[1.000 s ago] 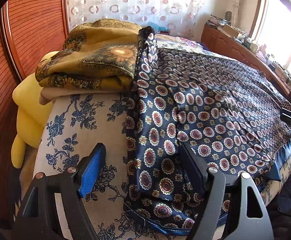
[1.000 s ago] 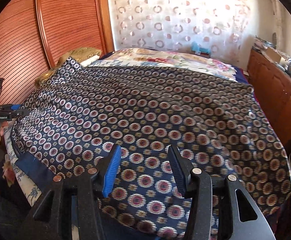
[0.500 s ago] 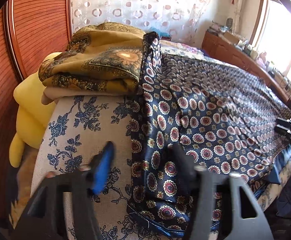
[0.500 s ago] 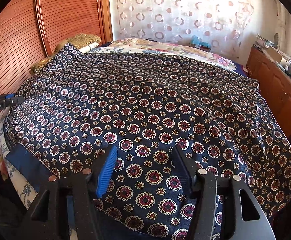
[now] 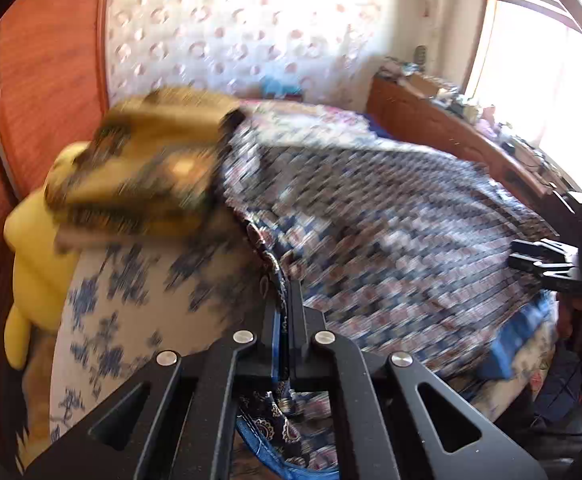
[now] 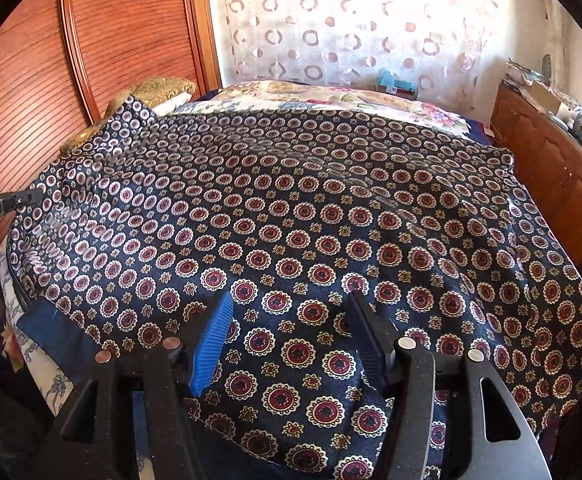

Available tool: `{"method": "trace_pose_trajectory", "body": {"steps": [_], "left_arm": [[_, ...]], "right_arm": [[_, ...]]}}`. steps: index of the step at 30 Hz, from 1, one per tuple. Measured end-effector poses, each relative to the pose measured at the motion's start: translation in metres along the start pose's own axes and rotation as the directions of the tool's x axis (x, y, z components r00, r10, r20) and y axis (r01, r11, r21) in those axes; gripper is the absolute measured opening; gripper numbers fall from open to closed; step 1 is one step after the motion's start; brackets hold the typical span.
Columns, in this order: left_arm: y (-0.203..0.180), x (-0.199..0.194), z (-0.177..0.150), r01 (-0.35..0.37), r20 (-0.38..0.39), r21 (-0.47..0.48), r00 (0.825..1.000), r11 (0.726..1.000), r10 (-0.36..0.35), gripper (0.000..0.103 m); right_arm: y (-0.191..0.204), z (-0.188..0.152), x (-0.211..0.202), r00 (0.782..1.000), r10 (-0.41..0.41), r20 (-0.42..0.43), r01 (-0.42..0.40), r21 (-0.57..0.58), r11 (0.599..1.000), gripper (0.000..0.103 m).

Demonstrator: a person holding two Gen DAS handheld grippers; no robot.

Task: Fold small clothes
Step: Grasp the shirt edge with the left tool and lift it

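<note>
Navy medallion-print garment point(image 6: 331, 220) lies spread over the bed point(image 5: 103, 320), its near-left corner just pinched as the left hand-held gripper point(image 5: 285, 320) closed, while the right hand-held gripper point(image 6: 291, 340) hangs wide above the hem, so its own corner grasp probably comes next.

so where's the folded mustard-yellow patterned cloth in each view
Left wrist view: the folded mustard-yellow patterned cloth is blurred, upper left, on the bed's corner.
Right wrist view: a small part shows upper left, against the wooden panel.
Shared landmark: the navy silky medallion-print cloth, whose far corner meets it.
</note>
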State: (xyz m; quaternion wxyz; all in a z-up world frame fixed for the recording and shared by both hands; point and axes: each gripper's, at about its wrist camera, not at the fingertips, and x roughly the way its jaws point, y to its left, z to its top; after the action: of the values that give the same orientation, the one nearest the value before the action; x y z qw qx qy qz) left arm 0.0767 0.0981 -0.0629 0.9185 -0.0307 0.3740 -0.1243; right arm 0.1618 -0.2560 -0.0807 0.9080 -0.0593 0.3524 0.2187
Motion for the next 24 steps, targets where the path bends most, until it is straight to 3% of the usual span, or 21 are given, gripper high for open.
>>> {"method": "trace_pose_trajectory", "body": {"steps": [12,24], "left_arm": [[-0.101,0.017,0.077,0.138,0.062,0.169,0.987,0.976,-0.15,0.003],[-0.214,0.032,0.127,0.267,0.054,0.324,0.953,0.908,-0.299,0.003]], "right_arm": [[-0.02,-0.014,-0.037,0.998,-0.019,0.06,0.016,0.06,0.998,0.061],[-0.046,-0.036,-0.08,0.989,-0.101,0.107,0.087,0.129,0.988,0.061]]}}
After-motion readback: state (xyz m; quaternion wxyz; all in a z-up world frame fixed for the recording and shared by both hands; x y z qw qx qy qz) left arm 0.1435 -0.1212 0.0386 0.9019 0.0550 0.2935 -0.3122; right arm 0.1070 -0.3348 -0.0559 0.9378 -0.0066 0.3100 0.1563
